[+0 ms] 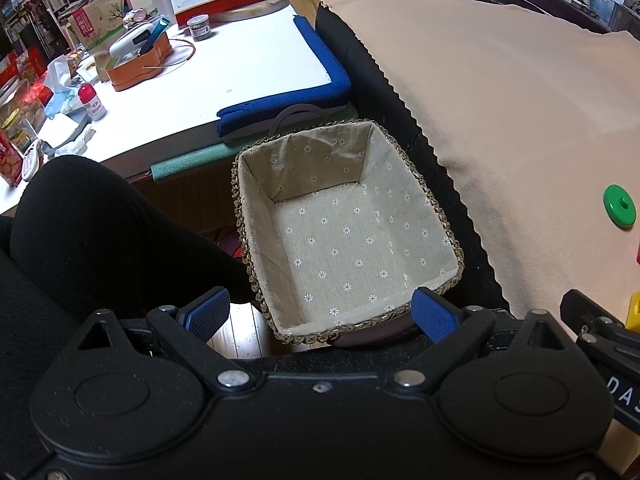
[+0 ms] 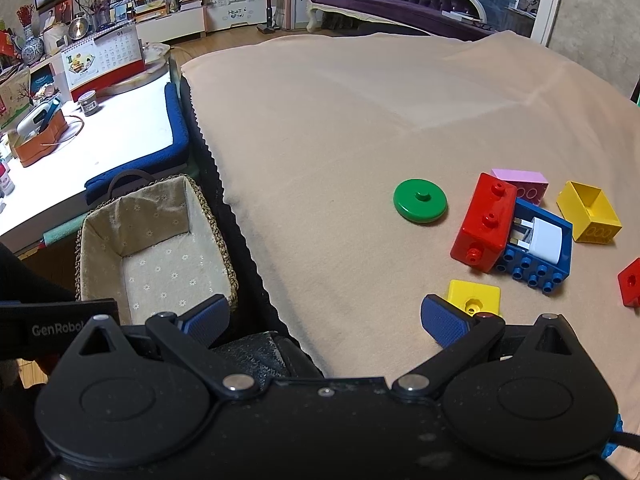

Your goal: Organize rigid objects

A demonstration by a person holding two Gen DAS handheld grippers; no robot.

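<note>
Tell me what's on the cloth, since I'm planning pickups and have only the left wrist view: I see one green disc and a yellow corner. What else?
Observer: A red block leans tilted on a blue block, right of the green disc.
Operator: Anything inside the blue one?
Observer: Yes, a white piece lies in its open hollow.
Operator: Is the right claw holding anything?
Observer: No, the right claw is open and holds nothing; a small yellow block lies beside its right finger.

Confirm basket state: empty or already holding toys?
Empty. The basket shows only bare floral lining in both views; the green disc and red block lie out on the beige cloth.
</note>
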